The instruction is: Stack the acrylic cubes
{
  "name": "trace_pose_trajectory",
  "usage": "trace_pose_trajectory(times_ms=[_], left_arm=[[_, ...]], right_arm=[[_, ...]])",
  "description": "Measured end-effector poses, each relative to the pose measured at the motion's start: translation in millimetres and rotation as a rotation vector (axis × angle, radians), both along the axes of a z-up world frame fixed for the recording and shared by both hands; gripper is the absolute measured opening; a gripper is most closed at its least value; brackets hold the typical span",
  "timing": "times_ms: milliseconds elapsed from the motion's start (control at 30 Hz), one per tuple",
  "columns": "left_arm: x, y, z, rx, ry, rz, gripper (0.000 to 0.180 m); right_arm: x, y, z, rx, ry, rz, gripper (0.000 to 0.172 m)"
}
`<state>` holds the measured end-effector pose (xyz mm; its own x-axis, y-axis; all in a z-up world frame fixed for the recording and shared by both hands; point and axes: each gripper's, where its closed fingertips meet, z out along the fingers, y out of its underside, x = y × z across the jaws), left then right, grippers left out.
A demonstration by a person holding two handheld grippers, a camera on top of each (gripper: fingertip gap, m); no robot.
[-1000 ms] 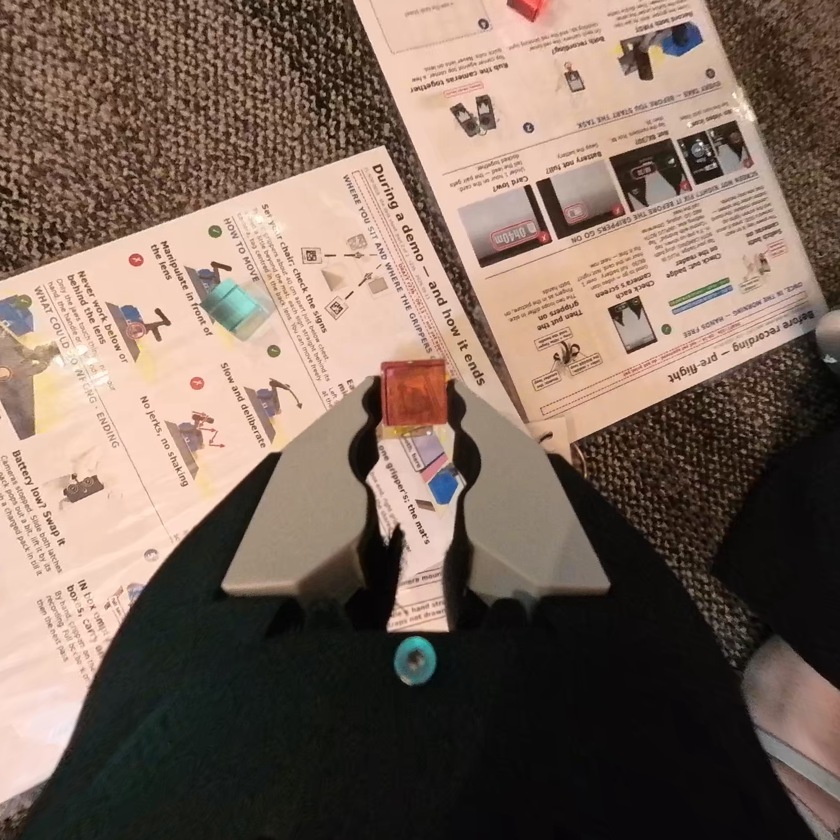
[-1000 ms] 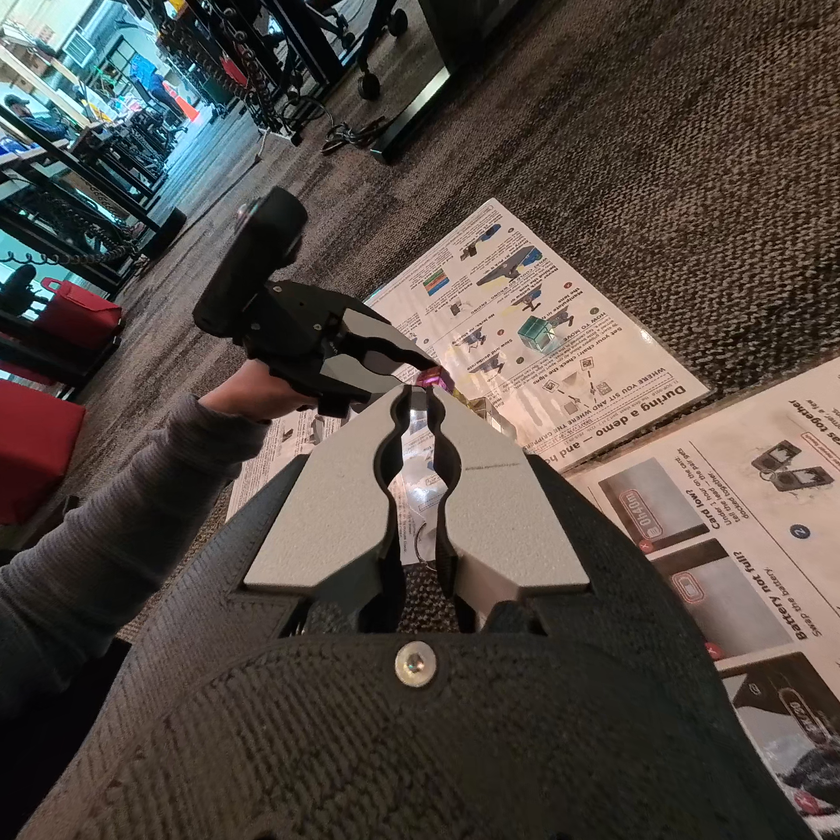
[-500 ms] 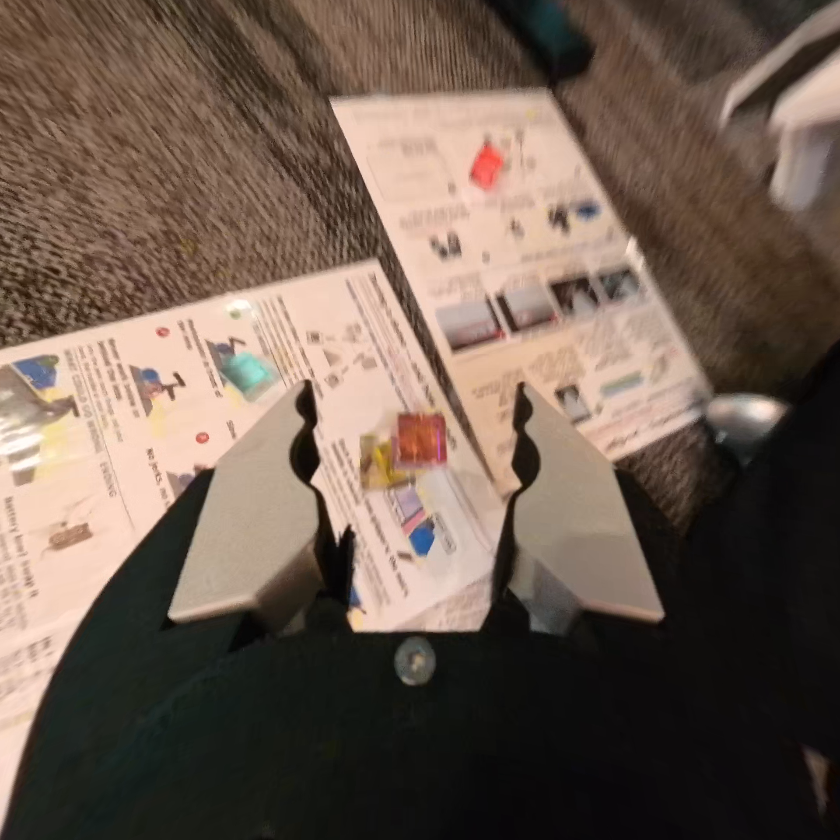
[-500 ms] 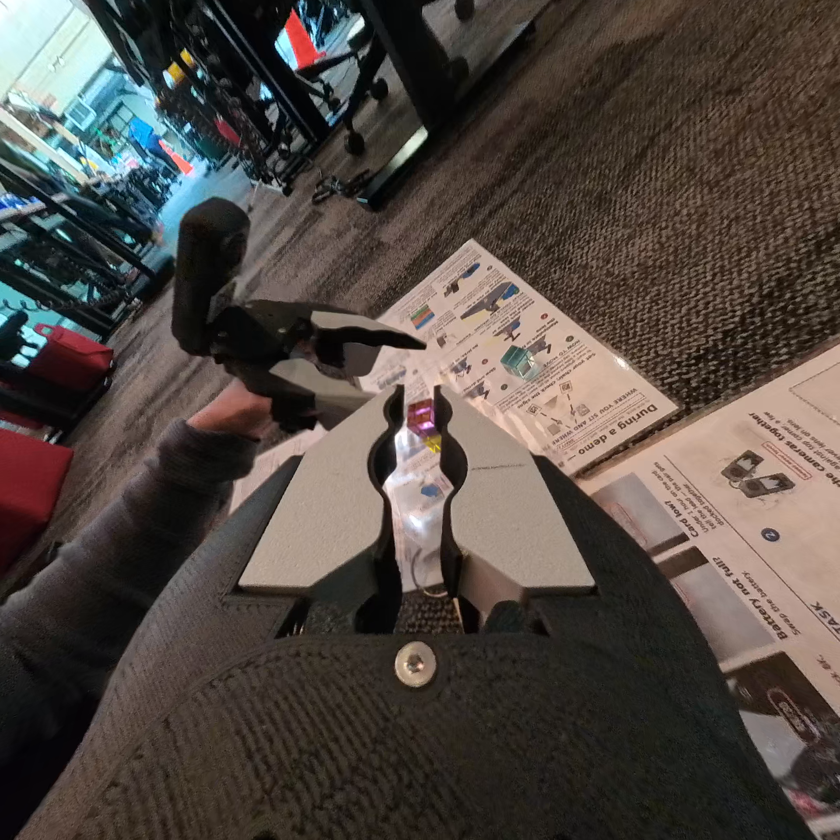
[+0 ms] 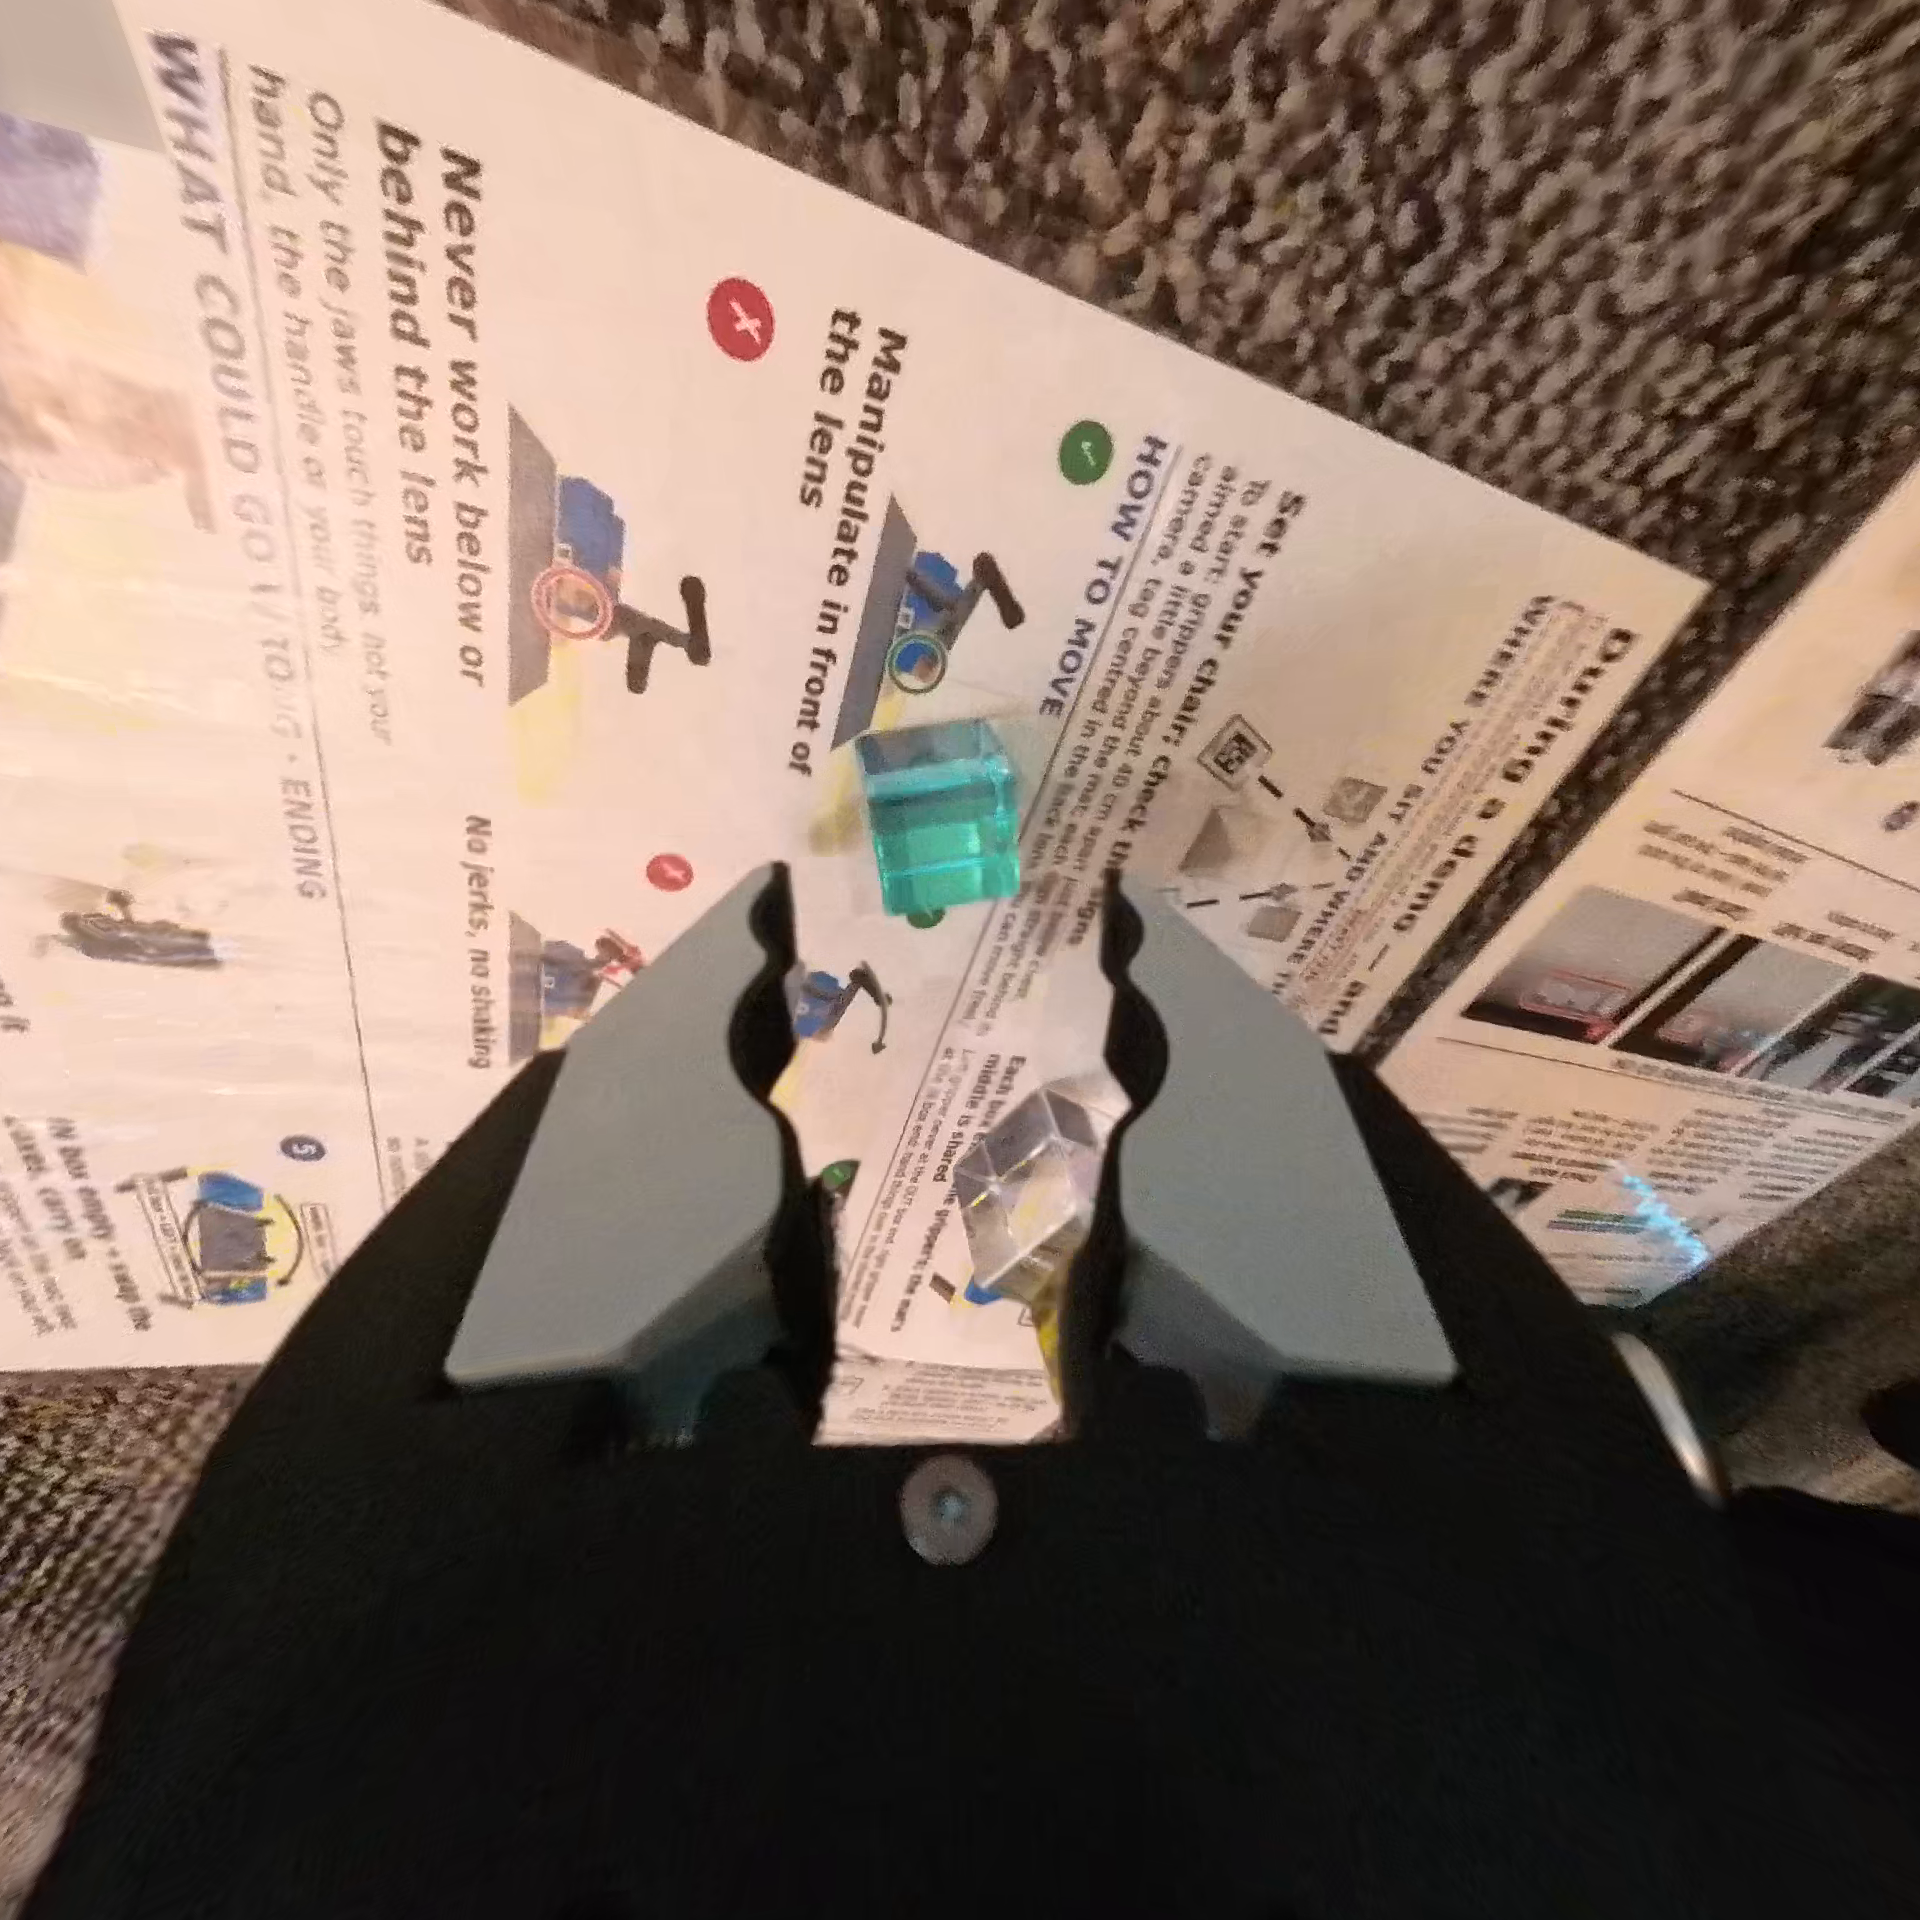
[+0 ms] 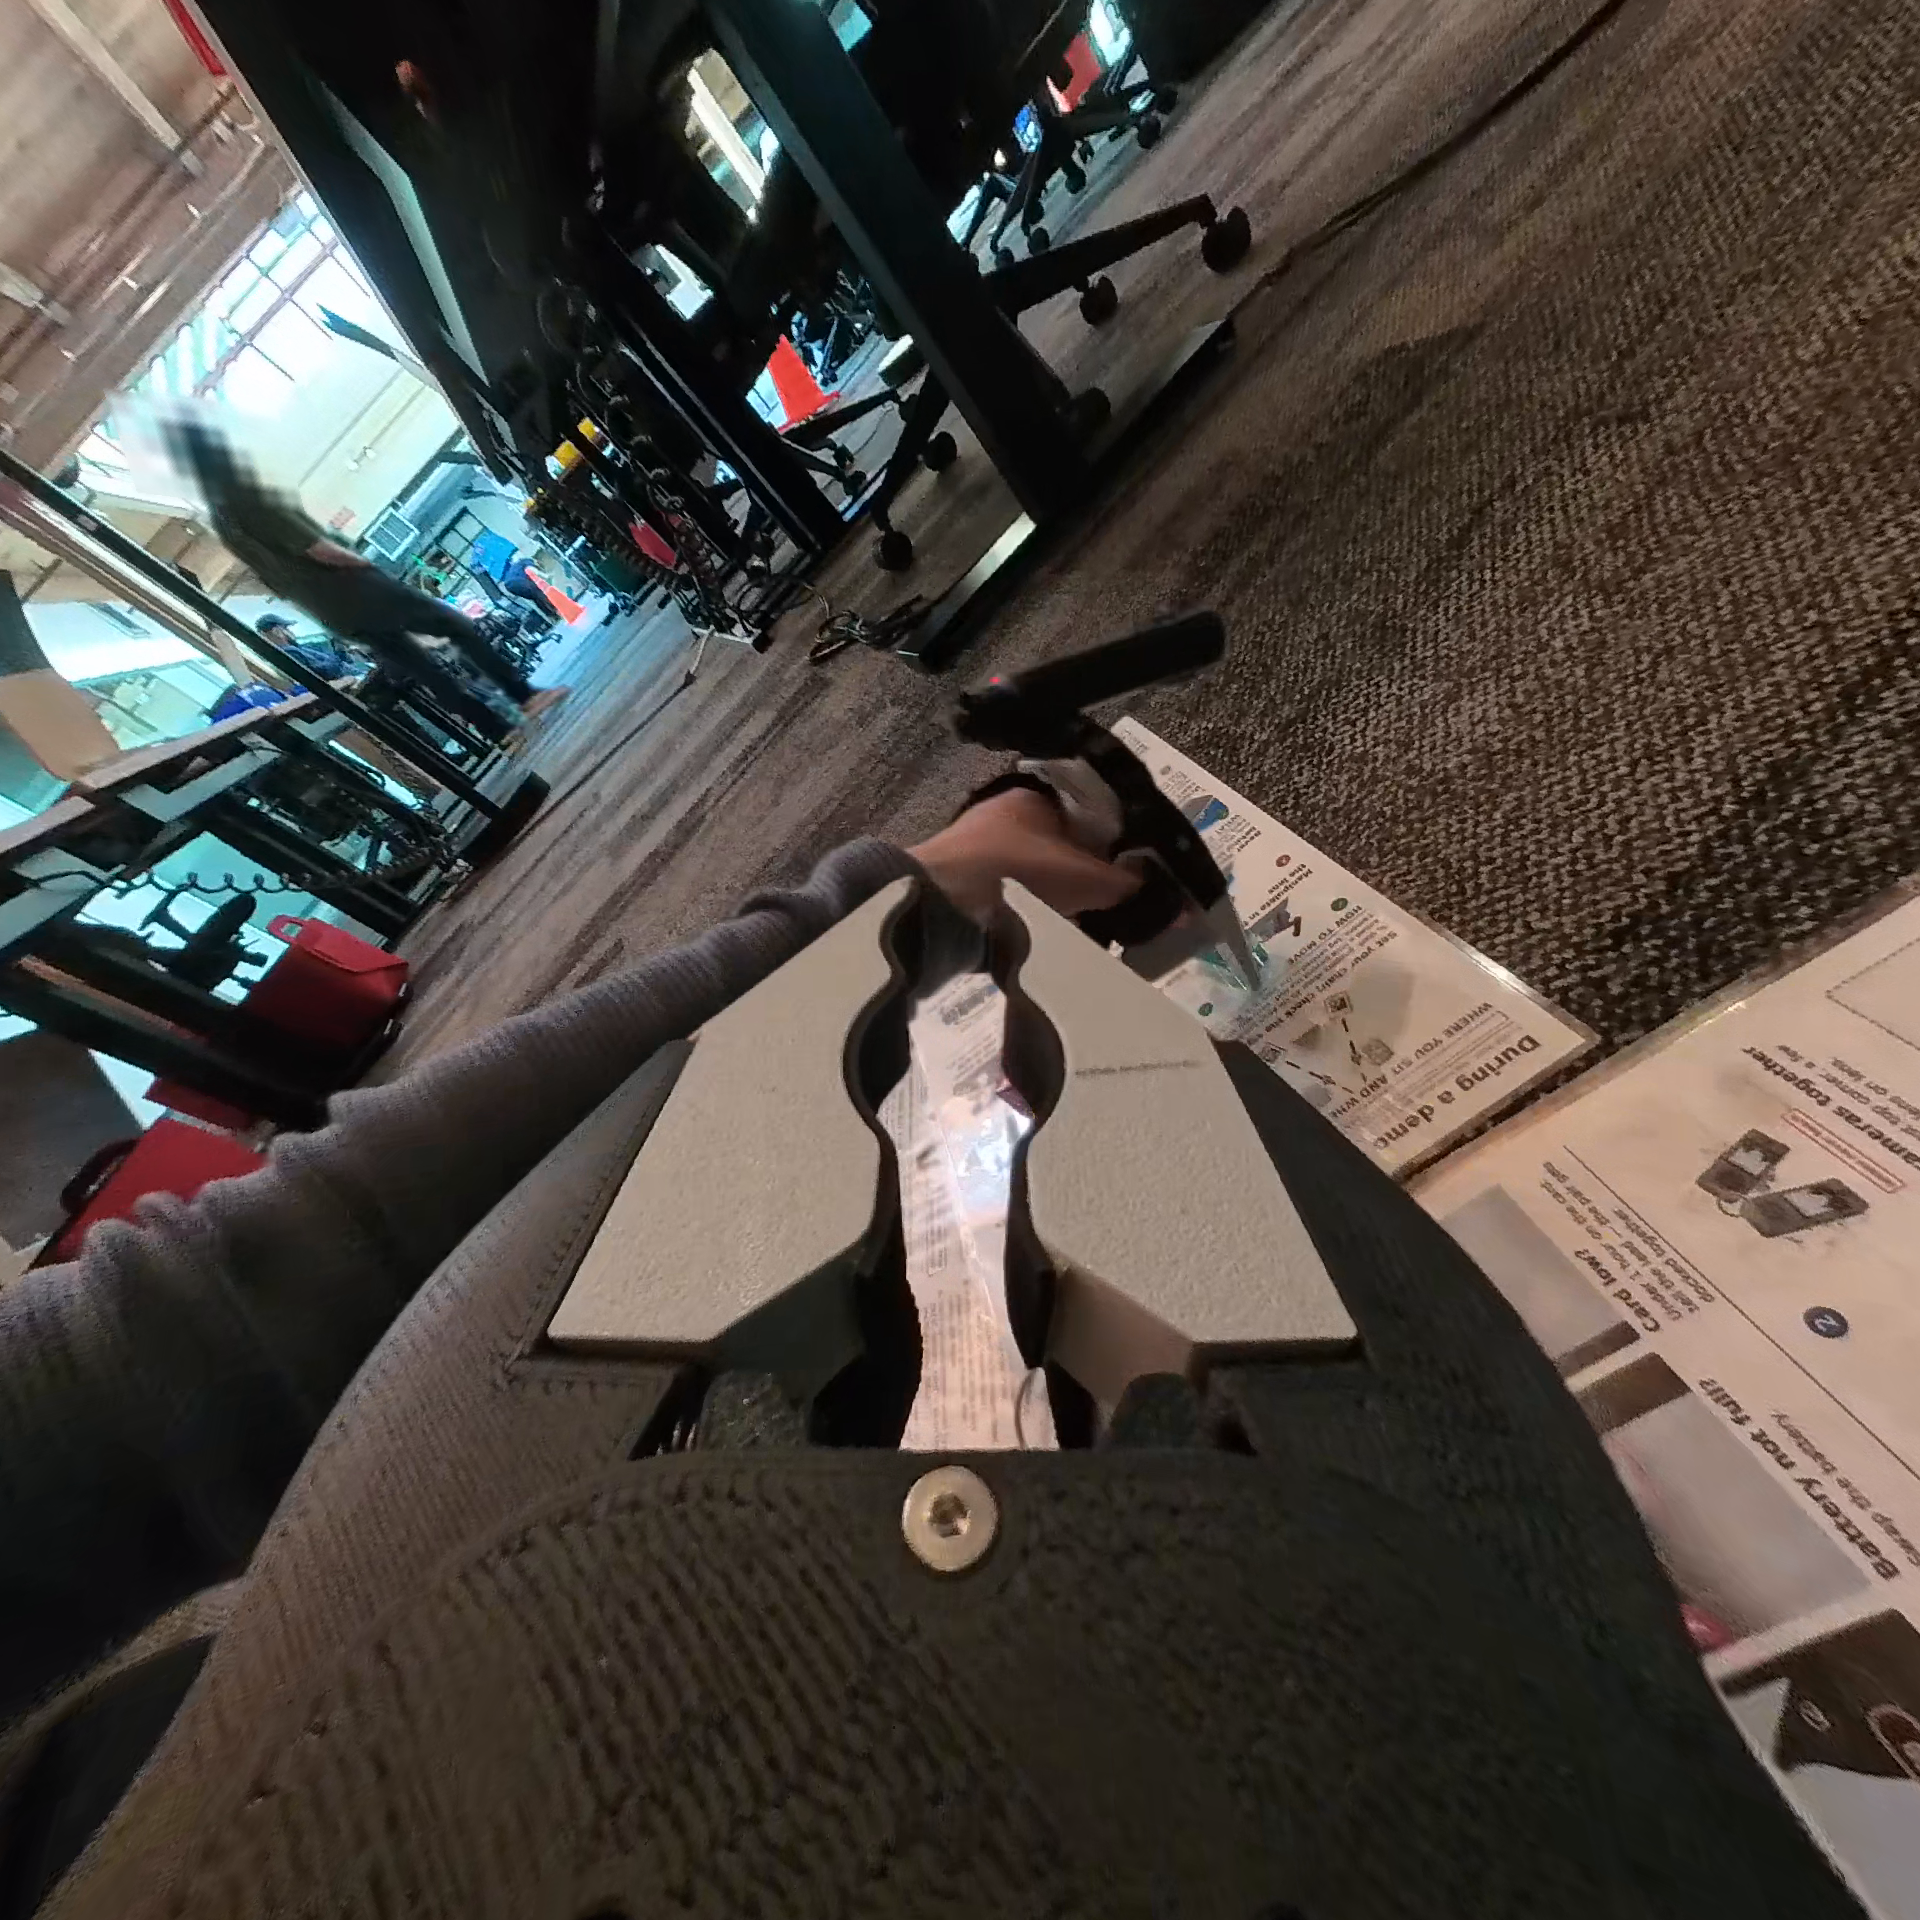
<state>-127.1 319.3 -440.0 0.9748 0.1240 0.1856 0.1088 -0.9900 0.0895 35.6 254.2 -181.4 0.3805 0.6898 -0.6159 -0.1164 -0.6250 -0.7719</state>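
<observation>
left tool [image 5: 940, 894] now at teal cube [image 5: 935, 821]

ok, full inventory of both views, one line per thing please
teal cube: 1, translucent, on the nearer sheet, just ahead of the left fingertips
clear cube: 1, colourless, tilted, by the left gripper's right finger
instruction sheets: 2, white, printed, on the carpet
red bags: 2, far left
desks and wheeled chairs: several, dark, background
left gripper: jaws apart, nothing held
right gripper: narrow gap, nothing between tips
grey sleeve: 1
</observation>
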Motion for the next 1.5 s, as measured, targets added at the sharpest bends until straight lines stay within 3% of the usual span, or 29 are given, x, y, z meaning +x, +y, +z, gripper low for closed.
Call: trace_pose_trajectory(times_ms=[100,233,400,533,700,833,1033,1500], left_arm=[[-7.0,-2.2,-9.4,-0.019,0.052,-0.033,0.029],[-10.0,3.1,4.5,0.047,0.039,-0.074,0.026],[-13.5,-1.1,63.3,0.212,-0.015,-0.222,0.026],[-1.0,-41.2,111.1,0.267,-0.068,-0.468,0.026],[11.1,-90.1,139.3,0.224,-0.024,-0.668,0.026],[27.0,-104.9,140.9,0.199,-0.009,-0.73,0.026],[30.5,-116.5,118.6,0.116,0.093,-0.813,0.026],[33.4,-116.8,104.9,0.074,0.064,-0.779,0.026]], right_arm=[[-0.2,-0.7,4.1,-0.007,0.027,0.006,0.008],[-2.0,-2.1,6.6,-0.013,0.043,0.017,0.008],[-2.0,-2.5,7.9,-0.017,0.05,0.017,0.008],[-2.4,-3.5,8.6,-0.02,0.054,0.02,0.008],[-5.2,-7.0,8.3,-0.019,0.049,0.033,0.008],[-6.4,-8.0,7.2,-0.017,0.041,0.038,0.007],[-6.4,-7.8,6.6,-0.019,0.038,0.04,0.007],[-7.6,-7.8,5.4,-0.024,0.035,0.045,0.008]])
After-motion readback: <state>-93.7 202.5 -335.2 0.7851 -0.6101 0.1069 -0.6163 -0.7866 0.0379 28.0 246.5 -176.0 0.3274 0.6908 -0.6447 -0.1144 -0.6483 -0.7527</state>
